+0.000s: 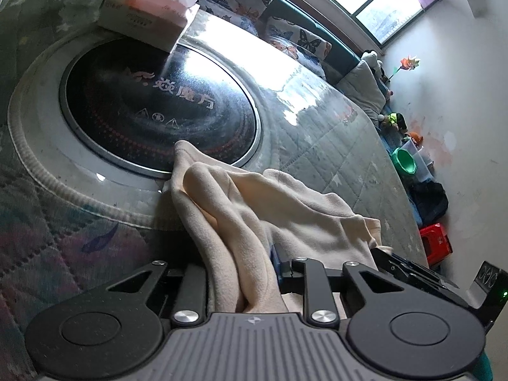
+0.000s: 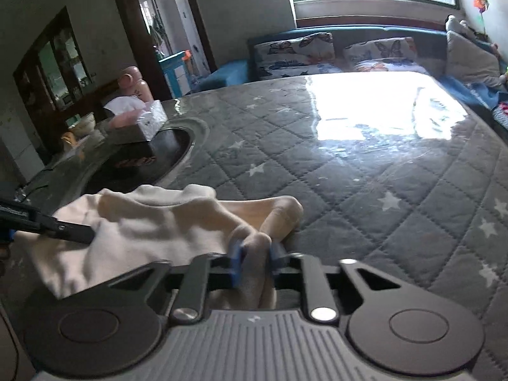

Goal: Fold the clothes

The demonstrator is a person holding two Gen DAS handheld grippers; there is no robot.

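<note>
Cream fleece garment (image 2: 149,225) lies bunched on the grey quilted star-print counter (image 2: 365,197), at about 6 o'clock from the round black glass hotplate (image 1: 158,108) set into it. The right gripper (image 2: 255,254) has its blue fingers (image 2: 236,255) clenched on a fold of the fleece; the left gripper (image 1: 254,270) also pinches a thick ridge of cloth, which hides one pad. To fold well, I judge both grips should rise together, pull the fabric taut so the hem hangs straight, then lay it flat before creasing. Open room lies toward 1 o'clock in the right wrist view, across bare quilt; the pink-and-white tissue box (image 1: 149,12) beyond the hotplate and the counter's near edge are worth avoiding.
</note>
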